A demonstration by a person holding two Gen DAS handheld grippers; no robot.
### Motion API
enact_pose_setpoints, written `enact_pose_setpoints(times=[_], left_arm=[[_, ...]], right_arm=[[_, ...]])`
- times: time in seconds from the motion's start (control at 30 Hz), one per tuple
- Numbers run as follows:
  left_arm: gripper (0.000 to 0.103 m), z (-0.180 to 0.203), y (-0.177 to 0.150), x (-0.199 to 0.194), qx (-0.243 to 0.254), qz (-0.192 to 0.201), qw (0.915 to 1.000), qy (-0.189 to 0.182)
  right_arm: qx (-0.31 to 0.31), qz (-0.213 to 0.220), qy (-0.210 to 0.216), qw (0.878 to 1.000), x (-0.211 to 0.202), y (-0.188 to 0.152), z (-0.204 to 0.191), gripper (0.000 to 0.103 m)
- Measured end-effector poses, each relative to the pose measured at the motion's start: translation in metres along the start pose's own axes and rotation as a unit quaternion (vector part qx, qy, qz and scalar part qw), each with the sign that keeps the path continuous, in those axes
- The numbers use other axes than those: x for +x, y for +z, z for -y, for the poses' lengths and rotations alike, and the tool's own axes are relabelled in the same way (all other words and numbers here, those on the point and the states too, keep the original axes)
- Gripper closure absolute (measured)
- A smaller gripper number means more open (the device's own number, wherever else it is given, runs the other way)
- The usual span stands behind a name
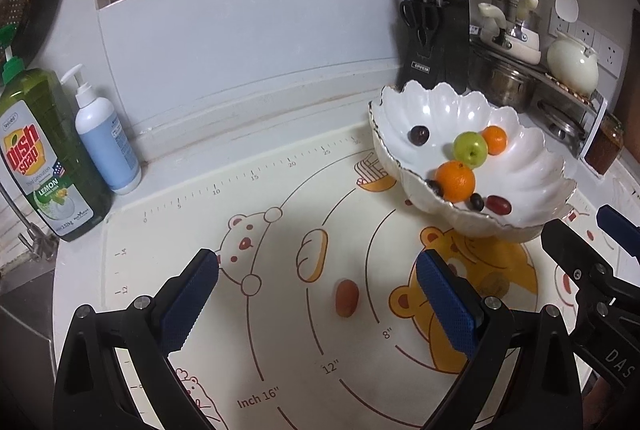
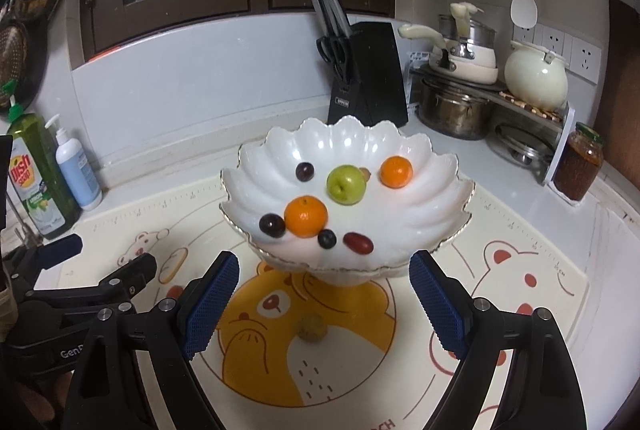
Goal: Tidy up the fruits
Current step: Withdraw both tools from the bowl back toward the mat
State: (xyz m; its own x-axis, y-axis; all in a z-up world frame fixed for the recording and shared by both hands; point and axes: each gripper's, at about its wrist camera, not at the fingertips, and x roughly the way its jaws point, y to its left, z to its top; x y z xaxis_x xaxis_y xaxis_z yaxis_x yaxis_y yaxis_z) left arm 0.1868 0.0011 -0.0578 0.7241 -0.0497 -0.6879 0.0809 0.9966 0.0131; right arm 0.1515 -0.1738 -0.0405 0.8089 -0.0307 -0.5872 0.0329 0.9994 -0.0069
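A white scalloped bowl [image 1: 524,165] [image 2: 424,197] stands on the cartoon bear mat [image 1: 280,350] [image 2: 360,370]. It holds two oranges [image 1: 455,181] [image 2: 306,216], a green apple [image 1: 470,149] [image 2: 345,185], a red oblong fruit [image 2: 359,243] and dark grapes [image 2: 272,225]. A reddish oblong fruit [image 1: 346,298] lies on the mat between the fingers of my open left gripper [image 1: 320,294], untouched. A small brown round fruit [image 2: 312,327] lies on the mat between the fingers of my open right gripper [image 2: 324,304], just in front of the bowl. Each gripper also shows at the edge of the other's view.
A green dish soap bottle [image 1: 36,153] and a pump bottle [image 1: 106,145] stand at the left beside a tap [image 1: 28,230]. Behind the bowl are a black knife block [image 2: 366,73], a rack of pots [image 2: 456,105], a cream kettle [image 2: 536,73] and a jar [image 2: 578,165].
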Motion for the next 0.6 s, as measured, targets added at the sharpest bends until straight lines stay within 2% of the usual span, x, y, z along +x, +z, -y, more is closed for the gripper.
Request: enact_pose_setpoints(times=[0.4, 0.6], left_arm=[[0.004, 0.006, -0.019, 0.021, 0.023, -0.015, 0.9996, 0.009], [0.011, 0.007, -0.025, 0.033, 0.03, -0.028, 0.9991, 0.011]], right_arm=[[-0.002, -0.022, -0.005, 1.0, 0.017, -0.02, 0.003, 0.015], [-0.008, -0.037, -0.002, 0.999, 0.027, -0.03, 0.0, 0.016]])
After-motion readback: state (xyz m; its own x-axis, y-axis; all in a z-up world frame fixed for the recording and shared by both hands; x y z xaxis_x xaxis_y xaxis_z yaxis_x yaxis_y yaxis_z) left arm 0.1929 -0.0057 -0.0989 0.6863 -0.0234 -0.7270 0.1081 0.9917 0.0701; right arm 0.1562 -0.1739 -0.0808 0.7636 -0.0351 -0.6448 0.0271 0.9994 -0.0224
